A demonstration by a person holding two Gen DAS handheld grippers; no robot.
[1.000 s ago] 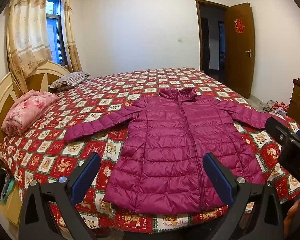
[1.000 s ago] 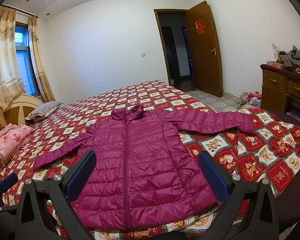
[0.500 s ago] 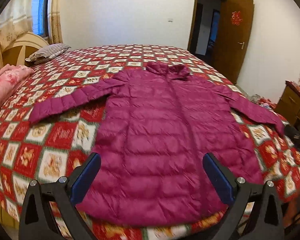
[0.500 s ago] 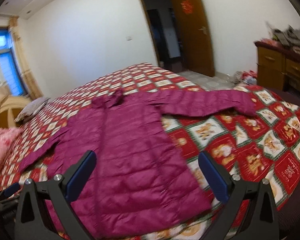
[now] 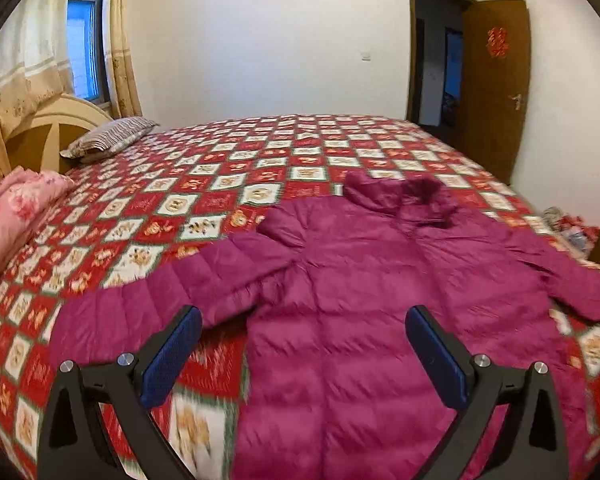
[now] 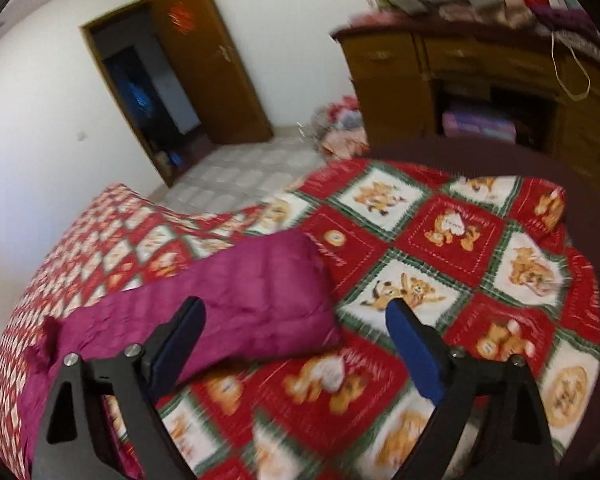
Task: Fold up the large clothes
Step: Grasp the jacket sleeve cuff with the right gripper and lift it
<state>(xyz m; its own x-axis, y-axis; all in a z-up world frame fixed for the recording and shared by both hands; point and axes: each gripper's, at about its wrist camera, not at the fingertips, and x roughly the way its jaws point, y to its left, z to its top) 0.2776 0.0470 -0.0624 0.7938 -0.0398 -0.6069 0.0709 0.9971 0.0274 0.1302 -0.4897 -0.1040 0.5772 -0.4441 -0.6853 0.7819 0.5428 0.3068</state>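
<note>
magenta down jacket (image 5: 380, 300) lies flat, front up, sleeves spread on the quilted bed (image 5: 228, 176), ready for folding; left claw (image 5: 300, 356) released above its near sleeve, right claw (image 6: 296, 350) released above the other cuff.

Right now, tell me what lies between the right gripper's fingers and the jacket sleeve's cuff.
Nothing but bare bedspread. In the right wrist view, the open right gripper hangs over the sleeve of the jacket, its cuff between the fingers, ungripped.
</note>
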